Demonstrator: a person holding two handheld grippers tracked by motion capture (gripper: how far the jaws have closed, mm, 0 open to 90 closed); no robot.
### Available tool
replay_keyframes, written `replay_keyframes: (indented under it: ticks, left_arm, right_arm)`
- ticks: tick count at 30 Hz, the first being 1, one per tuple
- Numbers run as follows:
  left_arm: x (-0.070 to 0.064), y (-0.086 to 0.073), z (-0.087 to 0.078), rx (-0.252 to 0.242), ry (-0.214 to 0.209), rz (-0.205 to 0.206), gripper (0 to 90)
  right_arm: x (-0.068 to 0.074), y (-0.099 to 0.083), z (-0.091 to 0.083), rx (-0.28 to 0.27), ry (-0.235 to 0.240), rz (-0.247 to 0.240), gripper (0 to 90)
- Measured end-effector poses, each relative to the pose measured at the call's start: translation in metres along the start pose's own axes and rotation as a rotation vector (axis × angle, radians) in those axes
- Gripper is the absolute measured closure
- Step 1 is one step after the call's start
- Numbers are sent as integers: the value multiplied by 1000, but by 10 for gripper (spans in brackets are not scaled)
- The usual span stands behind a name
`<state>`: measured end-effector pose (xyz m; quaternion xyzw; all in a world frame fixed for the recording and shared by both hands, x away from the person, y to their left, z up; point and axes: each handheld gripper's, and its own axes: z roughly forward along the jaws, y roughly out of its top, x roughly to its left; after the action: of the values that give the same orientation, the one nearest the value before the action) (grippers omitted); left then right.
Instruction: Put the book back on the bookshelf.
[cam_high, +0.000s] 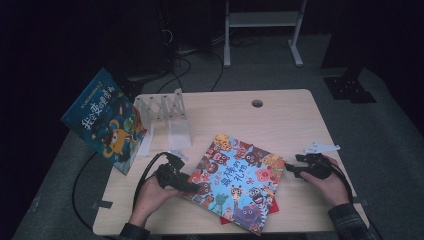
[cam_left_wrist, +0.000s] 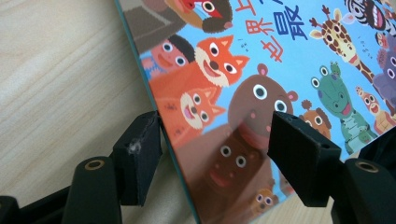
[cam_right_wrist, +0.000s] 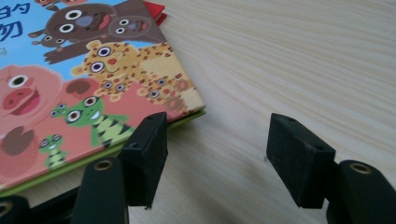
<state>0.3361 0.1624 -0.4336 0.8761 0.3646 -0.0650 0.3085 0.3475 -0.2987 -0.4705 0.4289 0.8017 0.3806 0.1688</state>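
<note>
A picture book (cam_high: 235, 182) with cartoon animals on a blue cover lies flat in the middle of the wooden table (cam_high: 280, 120). My left gripper (cam_high: 187, 186) is at the book's left edge. In the left gripper view this gripper (cam_left_wrist: 215, 154) is open and straddles the edge of the book (cam_left_wrist: 289, 60), one jaw over the table, the other over the cover. My right gripper (cam_high: 292, 170) sits by the book's right corner. The right gripper view has it (cam_right_wrist: 217, 154) open, its left jaw against the corner of the book (cam_right_wrist: 93, 79), its right jaw over bare wood.
A red flat thing (cam_high: 225, 220) pokes out from under the book, seen again as a red corner (cam_right_wrist: 156, 10). A second blue book (cam_high: 105, 122) leans at the table's left edge beside a white rack (cam_high: 167, 117). A cable hole (cam_high: 257, 103) is at the back.
</note>
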Motion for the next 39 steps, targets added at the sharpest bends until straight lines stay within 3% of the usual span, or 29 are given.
replay_keyframes:
  ticks: [21,28,32,39]
  left_arm:
    - [2,-1,-1,-3,-3,-13,322]
    - [6,-1,-3,-22,4,-21,287]
    - [8,-2,-5,-46,19,-33,251]
    - [14,1,-9,-76,37,-40,198]
  right_arm:
    - [19,21,22,-1,63,-47,375]
    - [26,18,17,9,92,-71,366]
    - [35,15,8,5,119,-93,430]
    - [48,9,-5,20,236,-116,630]
